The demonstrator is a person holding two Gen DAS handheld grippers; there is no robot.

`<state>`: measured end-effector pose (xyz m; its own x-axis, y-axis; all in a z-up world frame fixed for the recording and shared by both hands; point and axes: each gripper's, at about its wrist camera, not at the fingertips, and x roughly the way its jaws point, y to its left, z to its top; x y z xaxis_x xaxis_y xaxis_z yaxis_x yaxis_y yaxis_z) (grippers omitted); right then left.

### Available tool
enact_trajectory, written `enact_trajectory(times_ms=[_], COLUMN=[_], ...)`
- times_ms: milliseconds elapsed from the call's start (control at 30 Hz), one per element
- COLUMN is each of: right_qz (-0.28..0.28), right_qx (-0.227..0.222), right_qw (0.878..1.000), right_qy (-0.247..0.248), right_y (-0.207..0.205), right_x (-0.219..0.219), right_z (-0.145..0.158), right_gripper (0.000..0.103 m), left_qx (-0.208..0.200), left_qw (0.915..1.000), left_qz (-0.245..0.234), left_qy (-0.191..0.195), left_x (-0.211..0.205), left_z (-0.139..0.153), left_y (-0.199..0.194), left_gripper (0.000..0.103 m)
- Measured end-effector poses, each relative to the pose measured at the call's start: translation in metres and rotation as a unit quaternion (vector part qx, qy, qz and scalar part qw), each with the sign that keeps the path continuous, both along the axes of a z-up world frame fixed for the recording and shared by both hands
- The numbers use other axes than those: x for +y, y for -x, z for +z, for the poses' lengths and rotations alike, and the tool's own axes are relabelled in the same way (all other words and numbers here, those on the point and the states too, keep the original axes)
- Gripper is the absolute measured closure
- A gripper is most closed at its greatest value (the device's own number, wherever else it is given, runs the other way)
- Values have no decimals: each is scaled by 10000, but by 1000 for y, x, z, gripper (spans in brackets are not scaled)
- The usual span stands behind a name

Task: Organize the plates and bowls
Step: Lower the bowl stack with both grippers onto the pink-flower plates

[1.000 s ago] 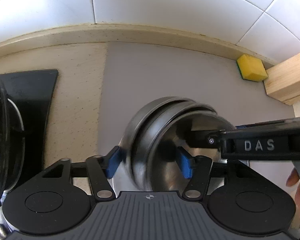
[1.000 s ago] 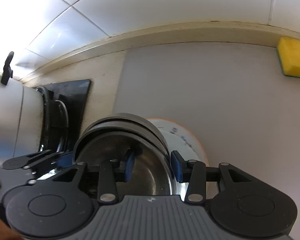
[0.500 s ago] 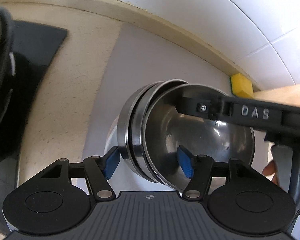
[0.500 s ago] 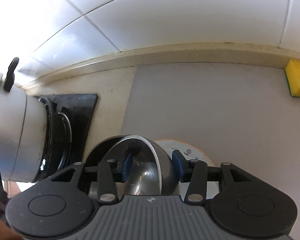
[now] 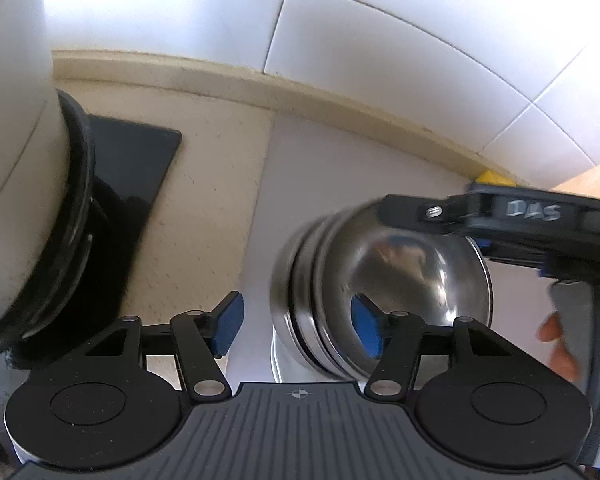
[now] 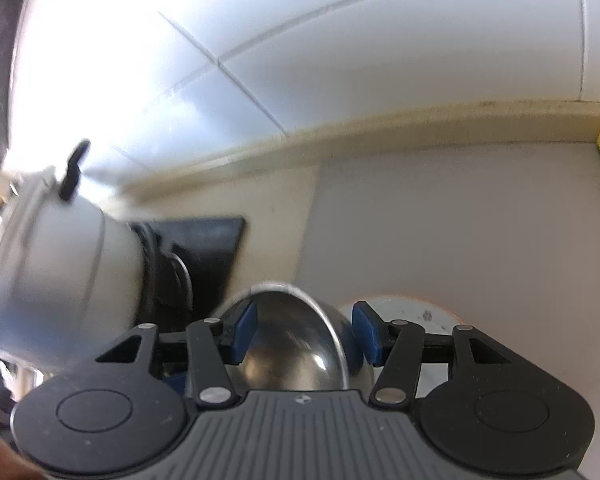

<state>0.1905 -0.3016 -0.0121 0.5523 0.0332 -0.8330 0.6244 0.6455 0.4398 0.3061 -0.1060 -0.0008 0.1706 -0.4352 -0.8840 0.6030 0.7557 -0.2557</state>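
The left gripper [image 5: 296,326] is closing; its right pad [image 5: 366,330] sits inside the tilted stack of steel bowls [image 5: 380,292], its left pad clear of the outer wall, so nothing is pinched. The right gripper [image 6: 304,332] is opening, its pads astride the top bowl's rim [image 6: 332,320] without pressing. The stack lies ahead-right of the left gripper, over the plate [image 6: 416,314], mouths facing right.

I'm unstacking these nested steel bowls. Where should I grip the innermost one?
Probably pinch the innermost bowl at its rim, one pad inside, one outside, coming from its open mouth: the stack lies tipped sideways, leaving that rim exposed.
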Motion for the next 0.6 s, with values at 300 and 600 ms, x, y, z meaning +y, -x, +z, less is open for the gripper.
enact_trajectory(times_ms=[300, 600], right_qz=[-175, -337], right_qx=[-249, -304], right_qw=[9993, 9970], right_qy=[203, -633], right_y=[38, 52], right_x=[1, 15], right_z=[7, -28], right_gripper=[70, 81], left_qx=[-86, 318], left_qw=[9994, 9991], left_qz=[-99, -196], left_qy=[-306, -209], left_x=[-18, -15], left_z=[-16, -23], left_y=[7, -1], left_gripper=[46, 43])
